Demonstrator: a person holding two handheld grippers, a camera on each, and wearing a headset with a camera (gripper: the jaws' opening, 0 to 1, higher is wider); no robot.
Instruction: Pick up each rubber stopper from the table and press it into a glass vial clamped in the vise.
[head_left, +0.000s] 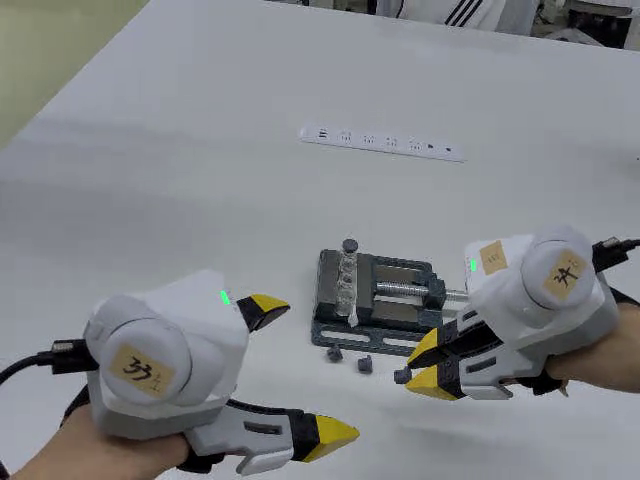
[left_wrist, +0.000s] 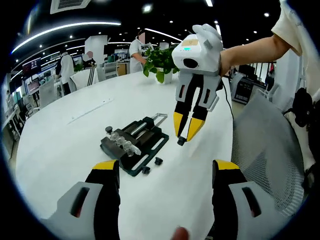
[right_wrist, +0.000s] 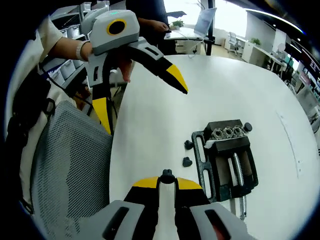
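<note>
I read early progress | right gripper (head_left: 412, 372) clamped on one stopper (right_wrist: 166, 176), lower right | left gripper (head_left: 300, 370) gaping, empty, lower left | vise (head_left: 390, 300) centre frame: three vials (right_wrist: 227, 132) look open, far one maybe capped | two loose stoppers (head_left: 334, 353) (head_left: 365, 365) just below it

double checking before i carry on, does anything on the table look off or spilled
Nothing stands out: the vise sits flat with the vials clamped in a row, two loose stoppers lie beside it, and the right tool grips another stopper.
</note>
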